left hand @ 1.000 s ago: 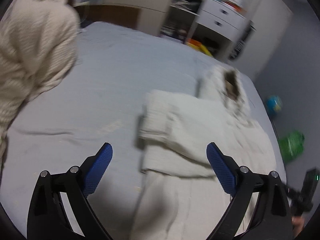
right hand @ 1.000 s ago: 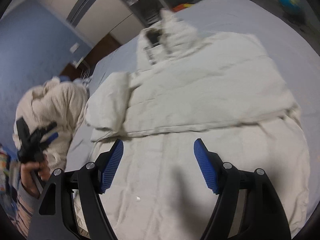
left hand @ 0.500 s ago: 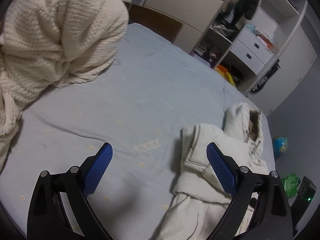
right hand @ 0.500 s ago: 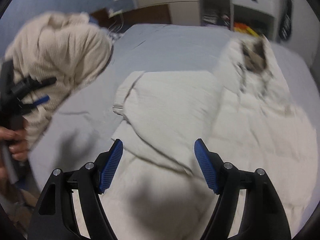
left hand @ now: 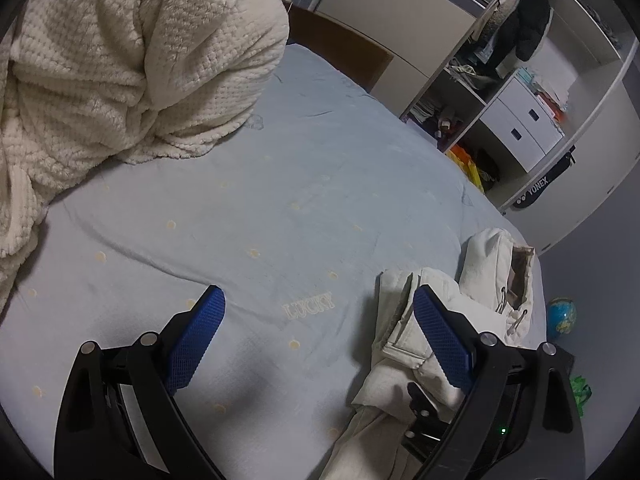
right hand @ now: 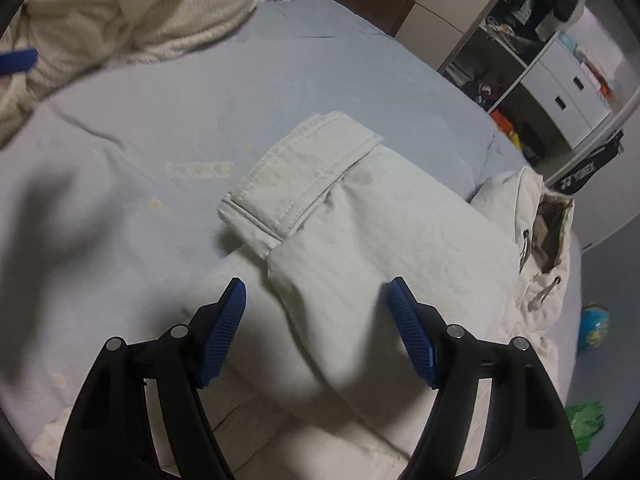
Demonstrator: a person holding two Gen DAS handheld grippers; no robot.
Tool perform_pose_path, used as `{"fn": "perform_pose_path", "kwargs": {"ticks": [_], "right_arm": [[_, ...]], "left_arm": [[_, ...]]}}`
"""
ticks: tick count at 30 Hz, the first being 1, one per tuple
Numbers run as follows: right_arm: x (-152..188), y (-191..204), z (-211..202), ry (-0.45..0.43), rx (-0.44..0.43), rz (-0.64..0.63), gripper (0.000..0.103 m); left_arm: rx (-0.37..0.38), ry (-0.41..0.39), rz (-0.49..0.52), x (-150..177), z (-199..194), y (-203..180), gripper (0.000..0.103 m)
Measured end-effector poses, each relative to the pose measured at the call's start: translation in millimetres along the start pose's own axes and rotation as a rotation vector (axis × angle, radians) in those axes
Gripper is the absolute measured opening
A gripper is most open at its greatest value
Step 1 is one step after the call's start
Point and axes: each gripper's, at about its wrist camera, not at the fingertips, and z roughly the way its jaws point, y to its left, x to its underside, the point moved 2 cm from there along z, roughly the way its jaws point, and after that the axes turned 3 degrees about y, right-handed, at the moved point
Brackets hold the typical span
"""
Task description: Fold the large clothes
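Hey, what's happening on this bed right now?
A person is folding a cream hooded coat spread on a light blue bed sheet, with a handheld gripper in each hand. One sleeve already lies folded across the body. The right gripper hangs open over that sleeve, gripping nothing. The left gripper is open too, over bare sheet beside the coat. A knitted blanket sits heaped at the far corner.

Coats: one (right hand: 384,216)
Blankets: one (left hand: 120,60)
Globes: one (left hand: 561,315)
Drawers: two, perhaps more (left hand: 524,124)
Claws: two (left hand: 316,340) (right hand: 316,320)
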Motion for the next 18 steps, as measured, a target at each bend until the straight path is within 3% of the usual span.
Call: {"fn": "perform_pose_path", "kwargs": {"ticks": [1, 3, 6, 12, 18], "right_arm": [[-1, 2, 4, 0.004, 0.010, -0.006, 0.068], [-3, 2, 6, -0.002, 0.028, -0.005, 0.043], [-2, -5, 4, -0.011, -0.015, 0.024, 0.021], [6, -46, -28, -0.105, -0.070, 0.163, 0.012], [47, -129, -63, -0.203, -0.132, 0.458, 0.012]], "left_arm": [[0.002, 0.005, -0.003, 0, 1, 0, 0.091], [0.006, 0.013, -0.005, 1, 3, 0, 0.091], [0.004, 0.020, 0.005, 2, 6, -2, 0.091], [0.000, 0.030, 0.021, 4, 9, -6, 0.091], [-0.011, 0.049, 0.064, 10, 14, -17, 0.091]]}}
